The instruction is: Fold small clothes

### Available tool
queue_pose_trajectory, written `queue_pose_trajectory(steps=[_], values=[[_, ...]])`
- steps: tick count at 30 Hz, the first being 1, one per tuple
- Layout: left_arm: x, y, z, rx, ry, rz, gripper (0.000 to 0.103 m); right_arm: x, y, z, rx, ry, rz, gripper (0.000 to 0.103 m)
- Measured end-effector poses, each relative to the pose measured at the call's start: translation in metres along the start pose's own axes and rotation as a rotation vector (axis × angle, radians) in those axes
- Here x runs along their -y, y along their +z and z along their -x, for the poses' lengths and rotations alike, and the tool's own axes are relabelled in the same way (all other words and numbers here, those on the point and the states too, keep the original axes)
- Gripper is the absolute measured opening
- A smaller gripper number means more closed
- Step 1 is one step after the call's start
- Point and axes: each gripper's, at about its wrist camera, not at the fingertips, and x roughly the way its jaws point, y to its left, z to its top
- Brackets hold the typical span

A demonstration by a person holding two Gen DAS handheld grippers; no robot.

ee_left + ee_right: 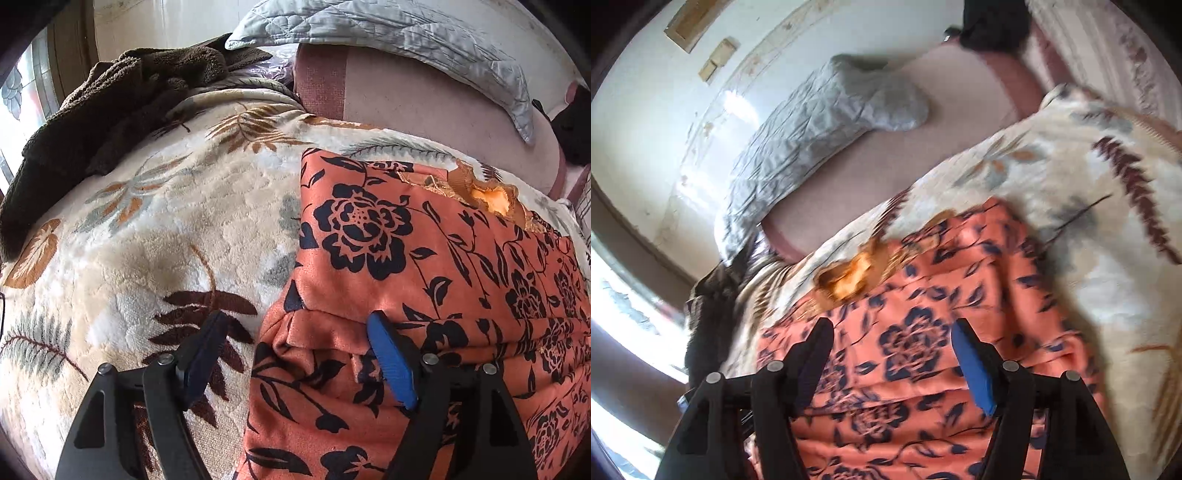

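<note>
An orange garment with a dark floral print (424, 266) lies on a cream leaf-patterned blanket (147, 229), with a folded edge near its left side and a golden-trimmed neckline (487, 195) at the far end. My left gripper (299, 325) is open, its jaws straddling the garment's left folded edge, holding nothing. In the right wrist view the same garment (916, 339) lies under my right gripper (892, 332), which is open above it. That view is blurred.
A brown fleece garment (110, 110) is heaped at the blanket's far left. A grey quilted pillow (388, 33) lies on the pink bed sheet (406, 96) behind. A dark item (572, 133) sits at the far right. A window is at the left.
</note>
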Motion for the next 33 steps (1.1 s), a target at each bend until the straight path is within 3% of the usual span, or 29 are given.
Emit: queue_pose_trajectory(steps=[2, 4, 7, 9, 10, 12, 13, 15, 16, 17, 19, 20, 21, 23, 25, 27, 31, 33], values=[[-0.001, 0.0, 0.003, 0.014, 0.009, 0.008, 0.08, 0.01, -0.001, -0.038, -0.133, -0.046, -0.005, 0.07], [-0.002, -0.001, 0.001, -0.001, -0.008, 0.014, 0.08, 0.037, -0.001, -0.055, -0.169, -0.156, -0.09, 0.062], [-0.002, -0.002, -0.001, -0.01, -0.019, -0.005, 0.08, 0.028, 0.014, -0.041, -0.092, -0.07, -0.088, 0.064], [-0.005, -0.001, -0.003, -0.02, -0.032, 0.007, 0.08, 0.02, 0.024, -0.042, -0.071, -0.007, -0.079, 0.076], [-0.006, -0.001, -0.004, -0.025, -0.039, 0.018, 0.08, 0.022, 0.027, -0.051, -0.082, -0.02, -0.069, 0.076], [-0.008, 0.0, -0.004, -0.034, -0.052, 0.035, 0.08, 0.037, 0.035, -0.086, -0.163, -0.14, -0.077, 0.072], [-0.01, 0.001, -0.002, -0.031, -0.053, 0.048, 0.08, 0.044, 0.038, -0.087, -0.153, -0.127, -0.132, 0.071], [-0.016, 0.003, 0.011, 0.027, -0.044, 0.08, 0.08, 0.037, 0.046, -0.068, -0.052, -0.031, -0.159, 0.074], [-0.019, 0.005, 0.017, 0.059, -0.043, 0.085, 0.08, 0.029, 0.046, -0.06, -0.014, 0.024, -0.109, 0.077], [-0.02, 0.007, 0.018, 0.071, -0.031, 0.085, 0.08, 0.025, 0.044, -0.063, -0.02, -0.017, -0.053, 0.086], [-0.021, 0.006, -0.001, -0.011, -0.026, 0.064, 0.08, 0.035, 0.038, -0.09, -0.198, -0.176, -0.032, 0.084], [-0.025, 0.004, -0.013, -0.066, -0.036, 0.07, 0.08, 0.033, 0.036, -0.08, -0.159, -0.193, -0.015, 0.077], [-0.029, 0.004, -0.01, -0.036, -0.047, 0.093, 0.08, 0.024, 0.034, -0.066, -0.108, -0.202, -0.016, 0.08], [-0.034, 0.008, 0.008, -0.01, -0.072, 0.125, 0.079, 0.008, 0.023, -0.028, -0.028, -0.13, -0.019, 0.08], [-0.042, 0.011, 0.03, 0.069, -0.134, 0.139, 0.079, -0.008, 0.0, 0.013, 0.034, -0.085, 0.001, 0.082], [-0.045, 0.014, 0.041, 0.087, -0.169, 0.156, 0.079, -0.024, -0.031, 0.044, 0.039, -0.012, 0.056, 0.085], [-0.032, 0.029, 0.028, 0.026, -0.259, 0.118, 0.079, -0.032, -0.089, 0.067, 0.012, 0.115, 0.067, 0.085], [-0.026, 0.043, 0.009, -0.001, -0.232, 0.126, 0.079, -0.029, -0.106, 0.065, 0.008, 0.176, 0.042, 0.085]])
